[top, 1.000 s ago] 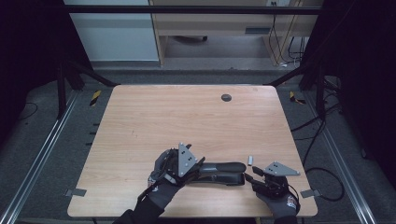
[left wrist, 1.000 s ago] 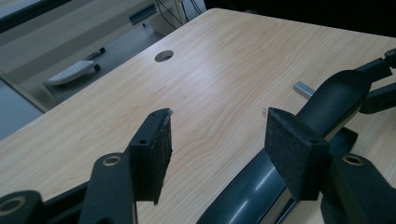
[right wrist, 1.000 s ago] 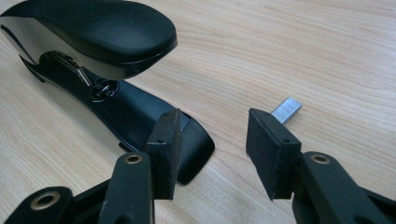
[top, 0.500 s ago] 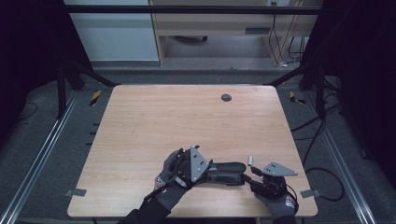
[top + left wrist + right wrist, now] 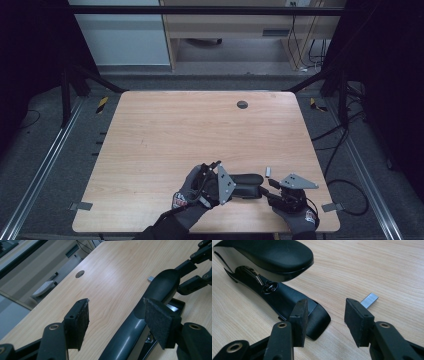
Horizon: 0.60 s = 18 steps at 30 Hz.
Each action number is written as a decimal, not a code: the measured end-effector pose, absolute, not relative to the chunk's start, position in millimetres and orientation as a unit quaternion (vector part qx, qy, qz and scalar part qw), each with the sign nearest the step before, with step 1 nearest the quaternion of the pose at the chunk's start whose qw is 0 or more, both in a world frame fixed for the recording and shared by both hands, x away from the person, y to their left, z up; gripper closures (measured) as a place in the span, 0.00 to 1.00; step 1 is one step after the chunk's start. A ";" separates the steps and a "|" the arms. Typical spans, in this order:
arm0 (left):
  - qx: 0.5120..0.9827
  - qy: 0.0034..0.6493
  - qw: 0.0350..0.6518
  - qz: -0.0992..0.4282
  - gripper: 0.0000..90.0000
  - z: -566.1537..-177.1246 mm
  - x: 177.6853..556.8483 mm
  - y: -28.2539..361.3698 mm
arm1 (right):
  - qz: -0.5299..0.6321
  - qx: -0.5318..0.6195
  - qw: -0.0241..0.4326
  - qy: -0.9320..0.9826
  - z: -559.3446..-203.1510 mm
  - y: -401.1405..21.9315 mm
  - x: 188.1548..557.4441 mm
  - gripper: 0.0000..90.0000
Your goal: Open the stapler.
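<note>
The black stapler lies along the bench's near edge, nose toward the right gripper, whose jaws stand apart; the left gripper's jaws, just opening, clamp nothing.

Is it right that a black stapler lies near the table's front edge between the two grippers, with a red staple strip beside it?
Not quite: the staple strip is silver, not red, as the right gripper view shows. The black stapler does lie near the table's front edge between the grippers.

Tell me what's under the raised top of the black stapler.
Under the stapler top, the metal staple channel and a round pivot show above the black base. Deeper inside is shadowed, so any staples are hidden.
</note>
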<state>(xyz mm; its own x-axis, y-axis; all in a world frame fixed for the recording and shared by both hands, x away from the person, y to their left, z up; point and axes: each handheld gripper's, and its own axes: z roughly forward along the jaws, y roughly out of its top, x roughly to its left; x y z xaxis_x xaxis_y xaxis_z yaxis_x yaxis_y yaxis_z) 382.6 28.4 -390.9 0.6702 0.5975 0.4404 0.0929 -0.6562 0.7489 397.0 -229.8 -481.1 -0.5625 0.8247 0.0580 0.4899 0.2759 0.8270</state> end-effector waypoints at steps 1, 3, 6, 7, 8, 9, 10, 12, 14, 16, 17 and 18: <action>0.841 0.204 0.356 0.353 0.40 -391.7 382.0 26.8 | 0.426 0.425 0.196 0.774 -481.1 -229.7 396.8 0.60; 0.844 0.197 0.352 0.354 0.39 -393.4 381.0 23.9 | 0.427 0.425 0.198 0.773 -480.9 -229.6 396.3 0.61; 0.848 0.189 0.342 0.357 0.39 -395.9 379.5 19.3 | 0.427 0.423 0.198 0.774 -481.1 -229.3 396.2 0.64; 0.849 0.188 0.341 0.357 0.38 -396.8 379.2 17.7 | 0.426 0.424 0.198 0.774 -481.3 -228.9 396.0 0.64; 0.849 0.186 0.340 0.358 0.38 -397.3 378.7 16.7 | 0.427 0.422 0.199 0.775 -481.5 -228.6 396.2 0.65; 0.850 0.184 0.338 0.359 0.38 -397.8 378.3 15.4 | 0.426 0.421 0.199 0.776 -481.5 -228.5 396.1 0.67; 0.851 0.182 0.339 0.358 0.38 -398.8 377.6 13.6 | 0.425 0.420 0.199 0.777 -481.6 -228.3 396.1 0.68; 0.852 0.179 0.335 0.359 0.38 -399.8 376.9 11.8 | 0.425 0.419 0.198 0.777 -481.4 -228.2 395.5 0.72; 0.854 0.174 0.330 0.362 0.38 -401.2 376.2 9.1 | 0.426 0.420 0.197 0.777 -481.3 -228.2 395.3 0.76; 0.856 0.170 0.328 0.362 0.38 -402.2 375.9 7.0 | 0.425 0.421 0.195 0.777 -481.5 -228.1 395.5 0.79; 0.857 0.168 0.325 0.363 0.38 -402.6 375.6 6.0 | 0.425 0.421 0.193 0.777 -481.6 -228.3 395.9 0.81; 0.857 0.167 0.326 0.363 0.38 -403.0 375.5 5.2 | 0.424 0.421 0.191 0.778 -481.8 -228.4 396.1 0.83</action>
<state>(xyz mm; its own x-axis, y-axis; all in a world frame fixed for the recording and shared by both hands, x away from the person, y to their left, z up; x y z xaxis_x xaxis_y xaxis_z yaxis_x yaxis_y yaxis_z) 375.5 5.2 -403.0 0.6803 0.5233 0.5131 0.0502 -0.7317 0.6797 396.1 -228.4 -481.8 -0.5717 0.8183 0.0597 0.4937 0.2849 0.8217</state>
